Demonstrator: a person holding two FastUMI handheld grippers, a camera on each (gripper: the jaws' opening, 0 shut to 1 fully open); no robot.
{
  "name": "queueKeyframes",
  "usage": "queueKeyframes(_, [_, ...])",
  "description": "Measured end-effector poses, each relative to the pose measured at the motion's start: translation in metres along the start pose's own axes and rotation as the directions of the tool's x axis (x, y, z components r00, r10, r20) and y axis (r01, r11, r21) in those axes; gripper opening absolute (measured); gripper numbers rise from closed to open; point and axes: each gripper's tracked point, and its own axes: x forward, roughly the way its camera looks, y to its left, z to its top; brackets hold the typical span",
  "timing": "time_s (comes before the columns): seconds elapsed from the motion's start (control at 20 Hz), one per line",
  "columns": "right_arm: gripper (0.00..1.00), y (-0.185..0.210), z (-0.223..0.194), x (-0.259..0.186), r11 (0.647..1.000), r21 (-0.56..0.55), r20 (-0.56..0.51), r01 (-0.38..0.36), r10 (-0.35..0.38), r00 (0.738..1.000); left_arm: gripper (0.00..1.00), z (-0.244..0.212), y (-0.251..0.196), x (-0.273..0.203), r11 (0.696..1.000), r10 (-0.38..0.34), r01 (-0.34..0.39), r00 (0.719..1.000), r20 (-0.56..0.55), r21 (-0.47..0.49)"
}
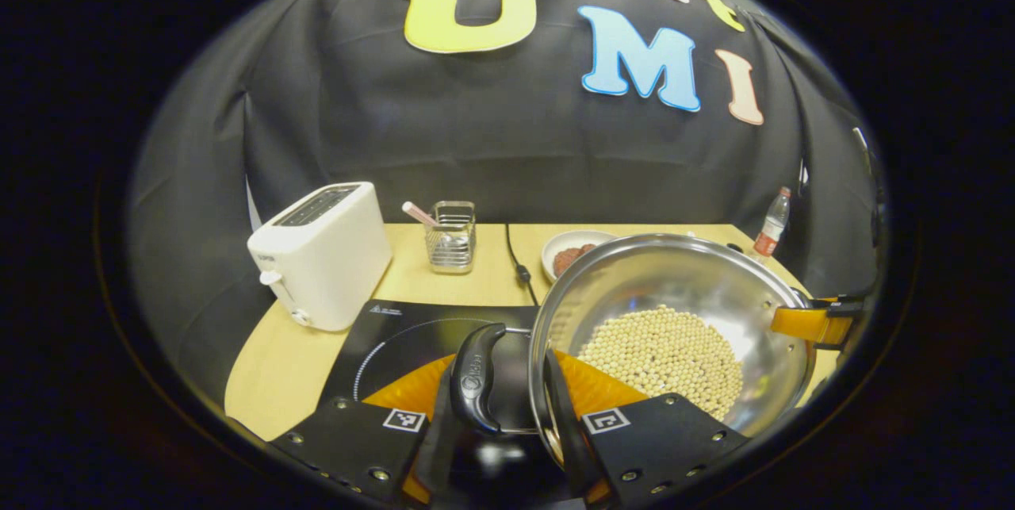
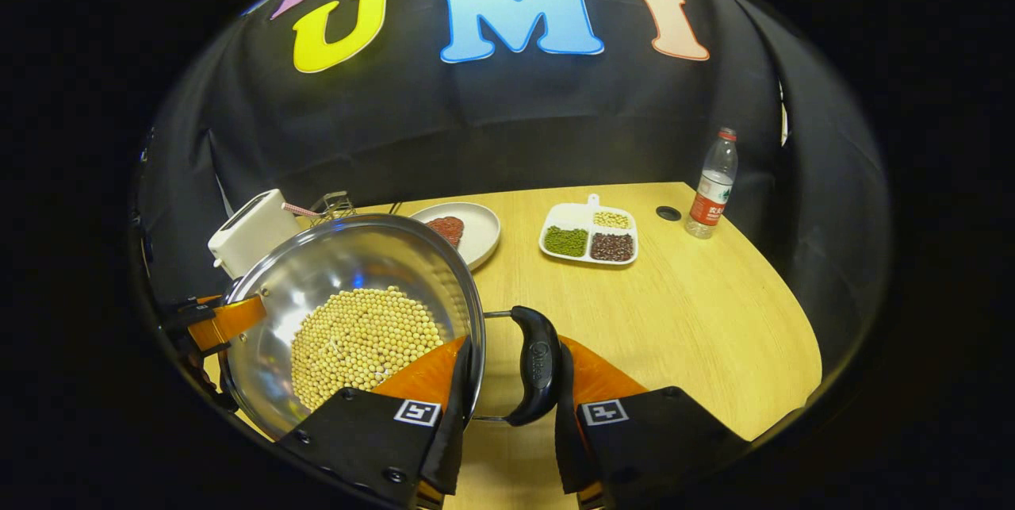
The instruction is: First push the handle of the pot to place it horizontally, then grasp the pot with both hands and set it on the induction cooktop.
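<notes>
- far left on the table (image 2: 698, 320): a white toaster (image 1: 321, 256), with a wire utensil rack (image 1: 452, 236) just beside it, both well behind the work
- in front of those: the induction cooktop (image 1: 396, 335), flat, its marked ring bare and not yet carrying the pot
- left gripper (image 1: 501, 395): closed in across the pot's left handle (image 1: 476, 379), one finger outside the handle, the other against the rim, apparently clamped on both
- centre: the pot (image 1: 714, 280), steel, holding a layer of pale beans (image 1: 666, 351), spanning between the two grippers and overlapping the cooktop's right edge; cannot tell whether its base is lifted or resting
- right gripper (image 2: 513, 359): gripping likewise, one finger at the rim, the other pressed on the right handle (image 2: 538, 371), which lies horizontal
- further right: a plate (image 2: 476, 236), a divided tray (image 2: 588, 236) of beans and a bottle (image 2: 714, 185), all apart from the pot
- step in hand, judged: handle push done, two-handed carry under way
- next move calls for shifting the pot leftward over the ring, keeping both sides level so the beans stay put, lowering evenly, then opening both grips only once seated
</notes>
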Motion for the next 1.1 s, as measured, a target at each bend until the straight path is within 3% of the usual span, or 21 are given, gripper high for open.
queueKeyframes(0.1, [0.47,0.016,-0.001,0.002,1.0,0.001,-0.003,-0.012,0.012,1.0,0.56,0.0,0.018,-0.004,1.0,0.013,-0.013,1.0,0.003,-0.001])
queueKeyframes(0.45, [0.5,0.071,0.001,0.011,0.999,0.005,-0.004,-0.042,0.042,0.999,0.56,0.003,0.076,-0.004,0.999,0.038,-0.038,0.999,0.003,-0.003])
queueKeyframes(0.5, [0.46,0.079,0.0,0.012,0.999,0.006,-0.008,-0.046,0.046,0.999,0.6,0.003,0.084,-0.004,0.999,0.04,-0.04,0.999,0.003,-0.001])
queueKeyframes(0.6, [0.5,0.092,-0.002,0.014,0.999,0.01,-0.01,-0.051,0.051,0.999,0.57,0.002,0.099,-0.003,0.999,0.043,-0.043,0.999,0.0,0.001])
queueKeyframes(1.05, [0.5,0.147,-0.008,0.028,0.997,0.02,-0.019,-0.076,0.076,0.997,0.57,-0.004,0.154,0.006,0.998,0.055,-0.055,0.998,-0.008,-0.001])
queueKeyframes(1.1, [0.46,0.151,-0.009,0.031,0.997,0.016,-0.02,-0.076,0.076,0.997,0.56,-0.006,0.159,0.007,0.998,0.055,-0.055,0.998,-0.01,-0.005])
